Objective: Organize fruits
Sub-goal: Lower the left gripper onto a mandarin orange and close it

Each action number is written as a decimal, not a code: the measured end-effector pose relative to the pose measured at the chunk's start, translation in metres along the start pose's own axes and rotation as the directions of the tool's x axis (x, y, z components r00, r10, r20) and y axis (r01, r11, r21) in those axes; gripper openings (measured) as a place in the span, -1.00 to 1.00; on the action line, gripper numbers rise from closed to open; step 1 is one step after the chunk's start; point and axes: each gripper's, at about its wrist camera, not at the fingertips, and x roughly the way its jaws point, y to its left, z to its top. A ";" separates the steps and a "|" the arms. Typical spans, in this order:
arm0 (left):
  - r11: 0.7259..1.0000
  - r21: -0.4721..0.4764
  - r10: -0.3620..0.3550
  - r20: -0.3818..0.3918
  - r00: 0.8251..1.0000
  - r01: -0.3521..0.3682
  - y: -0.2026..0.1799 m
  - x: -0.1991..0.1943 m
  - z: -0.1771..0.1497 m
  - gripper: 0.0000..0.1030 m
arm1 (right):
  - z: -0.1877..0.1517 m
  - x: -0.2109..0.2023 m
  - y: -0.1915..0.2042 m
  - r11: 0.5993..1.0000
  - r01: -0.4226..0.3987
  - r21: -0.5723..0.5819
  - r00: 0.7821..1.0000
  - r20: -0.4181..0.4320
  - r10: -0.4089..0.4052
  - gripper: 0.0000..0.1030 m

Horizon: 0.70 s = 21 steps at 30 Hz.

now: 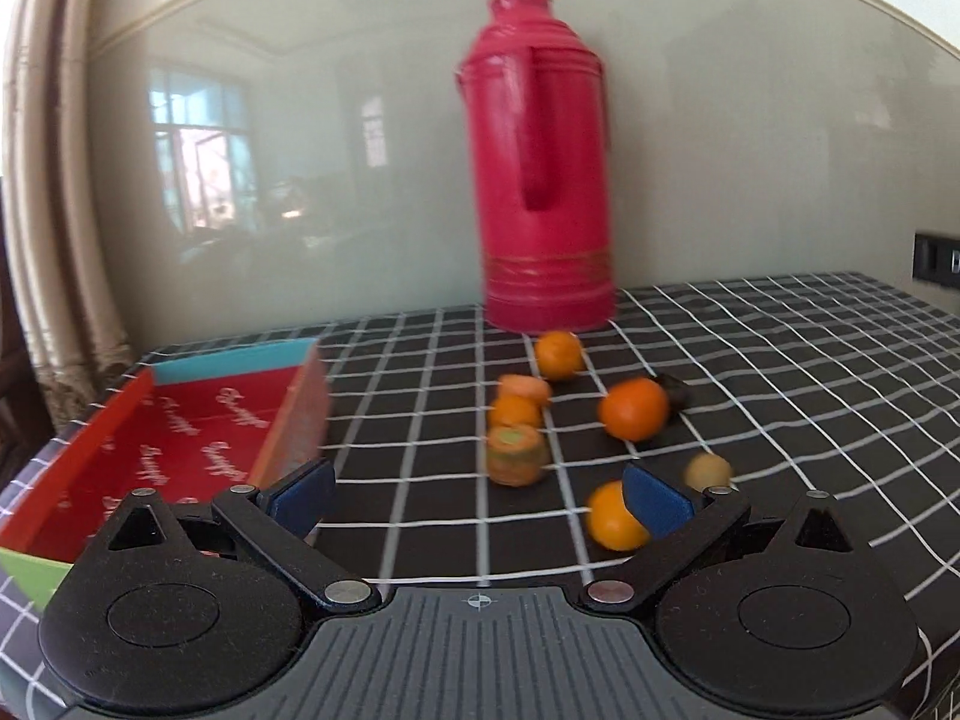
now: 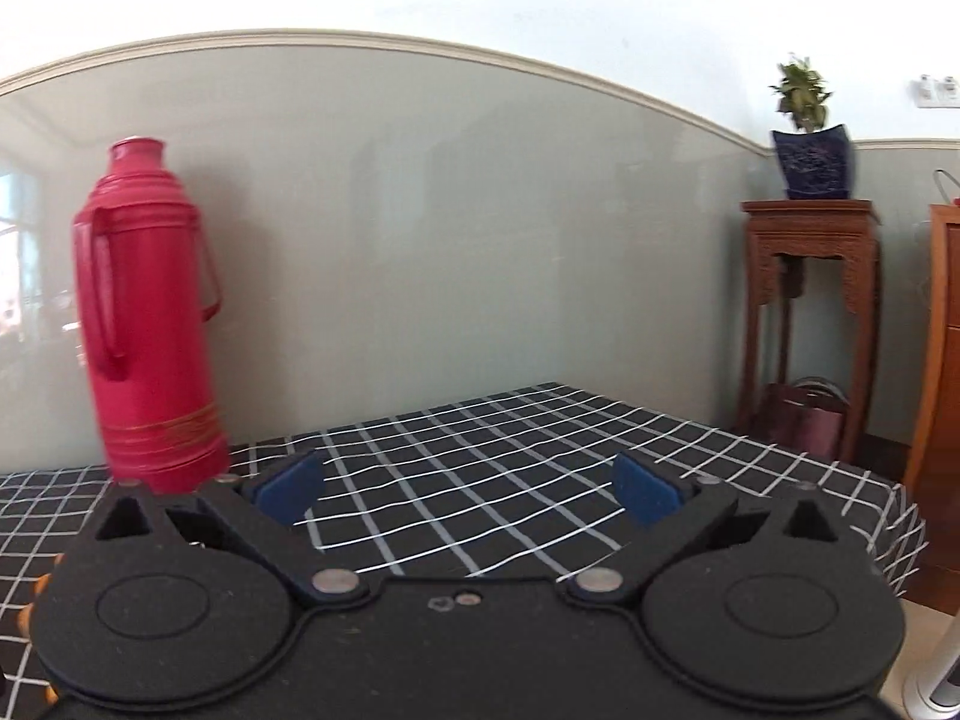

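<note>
Left wrist view: left gripper (image 1: 477,495) has its jaws spread wide, nothing between the blue pads (image 1: 303,495). It hangs low over a table covered in a black cloth with a white grid (image 1: 780,360). No earlier frame to compare.

Fruits lie loose on the cloth ahead of the gripper, image slightly blurred:
- 1 orange fruit (image 1: 612,519) just beside the right pad, partly hidden behind it; contact cannot be confirmed.
- 1 larger orange fruit (image 1: 633,417) further back, with a dark item (image 1: 675,390) just behind it, too blurred to identify.
- 1 small orange fruit (image 1: 559,354) close to the base of the red thermos (image 1: 540,168).
- 1 pale yellowish round fruit (image 1: 708,471) to the right.
- A cluster of 3 stubby orange pieces (image 1: 517,426) near centre, the nearest showing a greenish cut face.

A red tray-like box (image 1: 198,438) with pale script on its floor sits at the left, well apart from the fruits. No fruit is visible inside it.

Right wrist view: right gripper (image 2: 468,492) also stands fully apart and empty, over a bare stretch of cloth. Thermos upright at the left. A wooden stand (image 2: 807,324) carries a blue potted plant (image 2: 810,144) at the right.
</note>
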 end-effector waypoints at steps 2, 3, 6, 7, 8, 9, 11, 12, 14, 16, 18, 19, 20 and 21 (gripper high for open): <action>0.999 0.014 -0.030 -0.035 0.999 0.030 -0.008 0.009 -0.002 0.70 | 0.000 0.003 -0.006 0.999 0.034 -0.004 0.999 -0.001 -0.034 0.89; 0.999 0.012 -0.042 -0.055 0.998 0.043 -0.012 0.013 -0.003 0.60 | 0.000 0.005 -0.010 0.999 0.045 -0.004 0.999 -0.006 -0.045 0.89; 0.997 -0.003 -0.074 -0.088 0.993 0.074 -0.022 0.026 -0.003 0.42 | -0.001 0.011 -0.016 0.999 0.054 0.008 0.998 -0.027 -0.054 0.89; 0.996 -0.007 -0.084 -0.091 0.992 0.084 -0.025 0.029 -0.003 0.36 | -0.001 0.014 -0.018 0.999 0.051 0.013 0.998 -0.033 -0.051 0.89; 0.996 -0.004 -0.092 -0.092 0.992 0.092 -0.028 0.030 -0.002 0.35 | -0.001 0.015 -0.020 0.999 0.048 0.014 0.998 -0.039 -0.047 0.89; 0.995 0.002 -0.095 -0.093 0.991 0.096 -0.032 0.032 -0.002 0.34 | -0.001 0.019 -0.020 0.999 0.045 0.012 0.998 -0.044 -0.044 0.89; 0.994 0.008 -0.108 -0.105 0.989 0.110 -0.039 0.036 -0.003 0.32 | -0.002 0.021 -0.022 0.999 0.038 0.005 0.998 -0.051 -0.038 0.89; 0.993 0.012 -0.117 -0.112 0.987 0.119 -0.041 0.037 -0.004 0.25 | -0.002 0.021 -0.021 0.999 0.035 0.000 0.998 -0.056 -0.035 0.89; 0.990 0.016 -0.136 -0.132 0.982 0.139 -0.048 0.042 -0.005 -0.02 | -0.003 0.023 -0.024 0.999 0.034 -0.004 0.997 -0.062 -0.034 0.89; 0.989 0.021 -0.140 -0.139 0.980 0.144 -0.053 0.044 -0.006 -0.32 | -0.002 0.024 -0.026 0.999 0.032 -0.002 0.997 -0.067 -0.032 0.89; 0.990 0.024 -0.134 -0.136 0.982 0.139 -0.056 0.045 -0.005 -0.34 | -0.003 0.024 -0.026 1.000 0.028 -0.002 0.997 -0.069 -0.028 0.89; 0.990 0.021 -0.133 -0.135 0.982 0.137 -0.056 0.046 -0.004 -0.34 | -0.003 0.025 -0.026 1.000 0.026 -0.004 0.997 -0.072 -0.026 0.89; 0.991 0.019 -0.131 -0.133 0.982 0.135 -0.056 0.046 -0.005 -0.34 | -0.004 0.025 -0.025 1.000 0.023 -0.008 0.997 -0.075 -0.024 0.89; 0.991 0.024 -0.127 -0.131 0.983 0.132 -0.056 0.047 -0.005 -0.34 | -0.004 0.025 -0.024 1.000 0.018 -0.012 0.997 -0.080 -0.019 0.89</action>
